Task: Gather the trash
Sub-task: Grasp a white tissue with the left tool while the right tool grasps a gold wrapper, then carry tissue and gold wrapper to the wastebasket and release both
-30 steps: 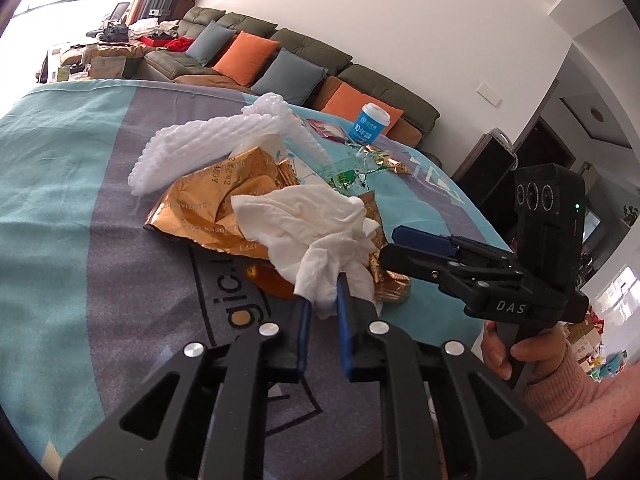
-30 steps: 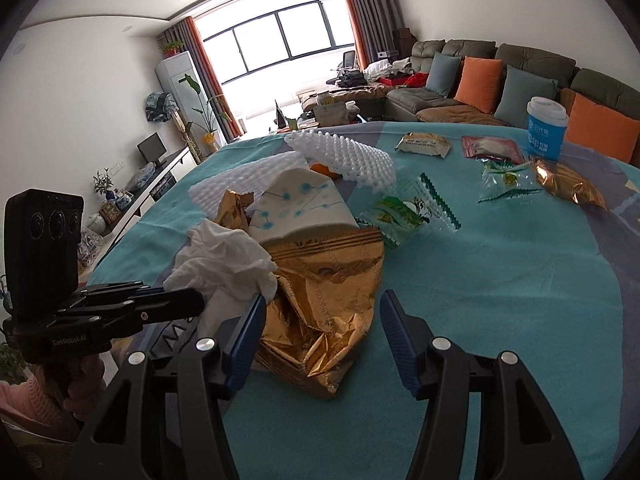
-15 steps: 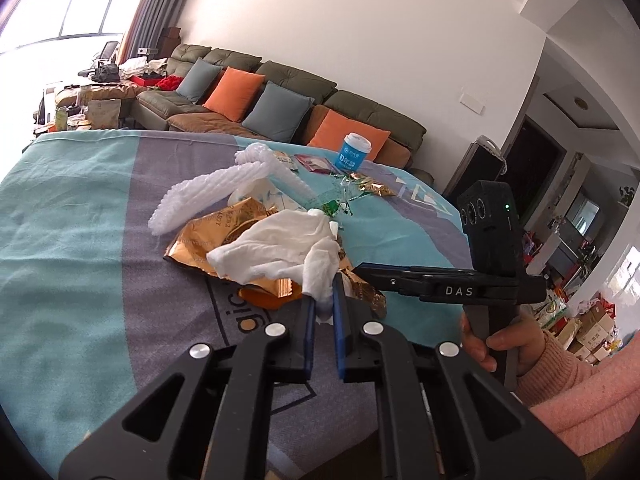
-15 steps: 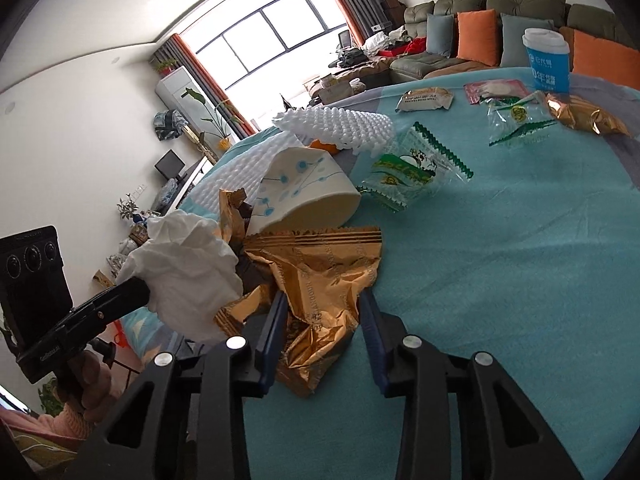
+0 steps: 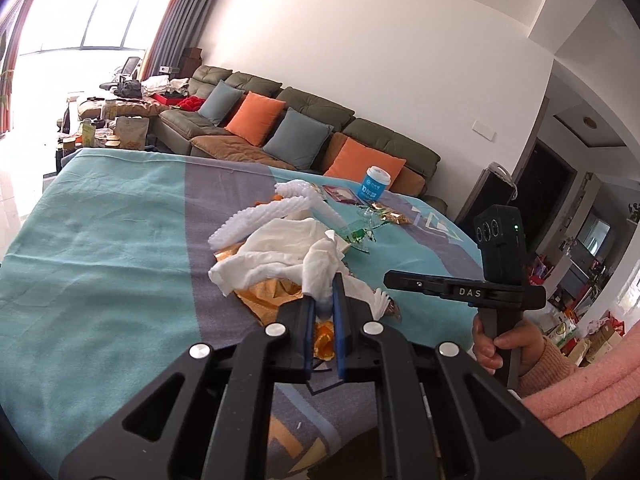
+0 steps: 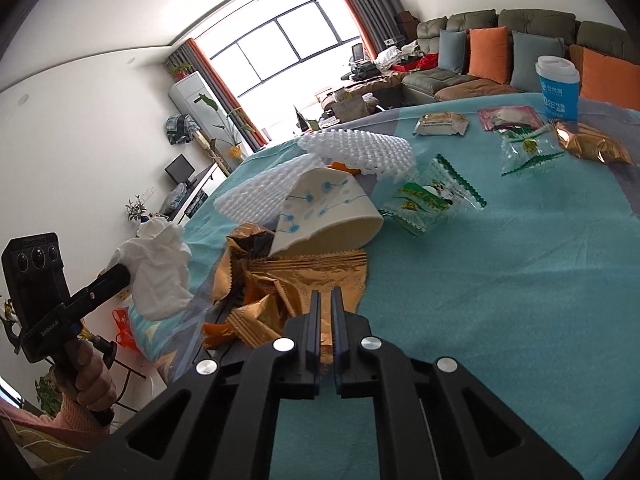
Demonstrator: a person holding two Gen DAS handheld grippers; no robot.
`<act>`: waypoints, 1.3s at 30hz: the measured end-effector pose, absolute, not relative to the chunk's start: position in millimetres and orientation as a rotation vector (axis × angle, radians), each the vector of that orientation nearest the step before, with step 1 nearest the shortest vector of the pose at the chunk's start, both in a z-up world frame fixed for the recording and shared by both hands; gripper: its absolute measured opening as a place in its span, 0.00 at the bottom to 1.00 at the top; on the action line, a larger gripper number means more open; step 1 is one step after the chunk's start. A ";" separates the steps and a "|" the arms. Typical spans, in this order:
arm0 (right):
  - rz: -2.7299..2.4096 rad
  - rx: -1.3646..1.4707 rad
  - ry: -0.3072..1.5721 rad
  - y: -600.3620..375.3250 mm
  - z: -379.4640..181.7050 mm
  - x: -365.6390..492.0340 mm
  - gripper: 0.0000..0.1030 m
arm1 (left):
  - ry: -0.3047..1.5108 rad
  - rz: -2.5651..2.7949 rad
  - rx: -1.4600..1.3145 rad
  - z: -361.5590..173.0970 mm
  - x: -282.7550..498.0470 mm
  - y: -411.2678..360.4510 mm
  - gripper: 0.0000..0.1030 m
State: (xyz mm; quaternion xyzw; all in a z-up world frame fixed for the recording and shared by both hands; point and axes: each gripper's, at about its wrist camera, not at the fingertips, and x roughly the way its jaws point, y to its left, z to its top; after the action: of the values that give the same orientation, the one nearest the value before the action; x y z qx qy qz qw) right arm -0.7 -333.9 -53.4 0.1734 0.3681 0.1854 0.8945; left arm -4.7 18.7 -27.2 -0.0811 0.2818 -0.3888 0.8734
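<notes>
A crumpled white tissue (image 5: pixel 280 256) hangs above the trash pile, and my left gripper (image 5: pixel 324 294) is shut on its lower end. In the right wrist view the left gripper (image 6: pixel 120 276) holds the tissue (image 6: pixel 160 272) up beyond the table's left edge. A crinkled gold foil wrapper (image 6: pixel 280 276) lies on the teal tablecloth (image 6: pixel 520 280). My right gripper (image 6: pixel 326 300) is closing on the wrapper's near edge, with foil showing in the narrow gap between the pads. From the left wrist view, the right gripper (image 5: pixel 390 277) sits low beside the pile.
Behind the gold wrapper lie a tipped paper cup with blue dots (image 6: pixel 320 208) and white foam netting (image 6: pixel 360 150). Farther back are clear green wrappers (image 6: pixel 432 196), snack packets (image 6: pixel 440 124), a small gold wrapper (image 6: pixel 592 144) and an upright blue cup (image 6: pixel 558 88). A sofa (image 5: pixel 320 120) stands beyond the table.
My left gripper has lifted the tissue off the pile, up and back toward the table's edge. The right gripper's jaws went from wide apart to nearly together on the gold wrapper.
</notes>
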 end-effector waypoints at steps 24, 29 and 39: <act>0.374 0.080 0.695 -288.8 -19.7 -18.0 0.08 | 0.553 -0.587 -0.239 -22.0 3.8 98.1 0.08; 0.439 0.074 0.633 -274.6 4.5 -20.8 0.08 | 0.541 -0.551 -0.252 -21.3 2.6 111.2 0.08; 0.680 0.049 0.563 -203.3 28.2 1.1 0.08 | 0.528 -0.461 -0.271 -18.5 -1.2 137.3 0.08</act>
State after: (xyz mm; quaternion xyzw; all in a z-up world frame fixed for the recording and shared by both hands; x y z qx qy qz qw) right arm 1.1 -203.3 28.2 0.0235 0.2722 0.3291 0.9039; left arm -1.2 137.3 -18.5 -0.1321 0.2580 -0.2252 0.9302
